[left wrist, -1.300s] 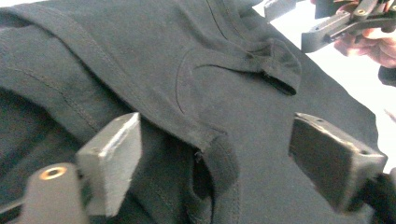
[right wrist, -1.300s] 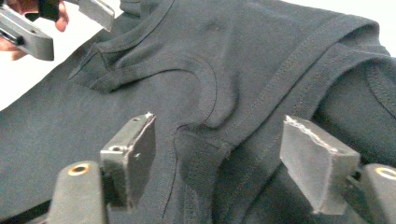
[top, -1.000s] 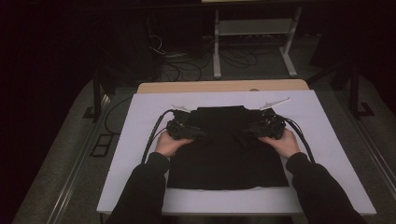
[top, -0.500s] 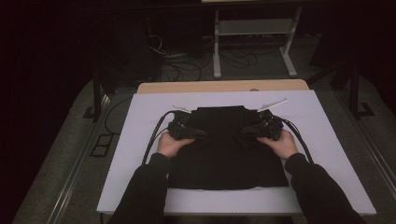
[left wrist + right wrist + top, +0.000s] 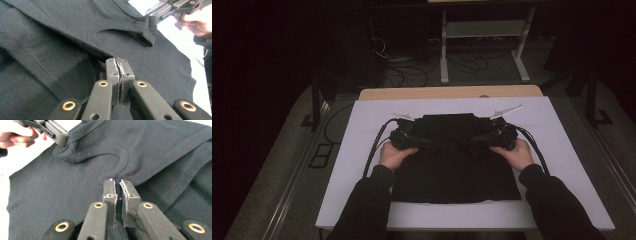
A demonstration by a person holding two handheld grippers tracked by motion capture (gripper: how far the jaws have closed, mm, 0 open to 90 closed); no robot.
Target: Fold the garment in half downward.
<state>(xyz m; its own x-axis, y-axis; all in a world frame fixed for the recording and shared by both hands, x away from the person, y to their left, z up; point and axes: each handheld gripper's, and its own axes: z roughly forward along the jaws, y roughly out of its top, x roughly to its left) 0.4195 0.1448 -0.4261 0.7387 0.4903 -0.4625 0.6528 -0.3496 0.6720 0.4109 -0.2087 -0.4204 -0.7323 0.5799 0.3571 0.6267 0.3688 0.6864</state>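
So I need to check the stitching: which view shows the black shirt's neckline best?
The right gripper view: the curved neckline of the black shirt lies close, lit, seam visible. The left gripper view shows it too, partly shadowed. The high view shows the whole shirt, too dark for the collar.

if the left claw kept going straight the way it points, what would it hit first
Probably the shirt itself: the left claw, its jaws just closed on the cloth, points at the collar. Farther along is the right claw, though depth is hard to judge.
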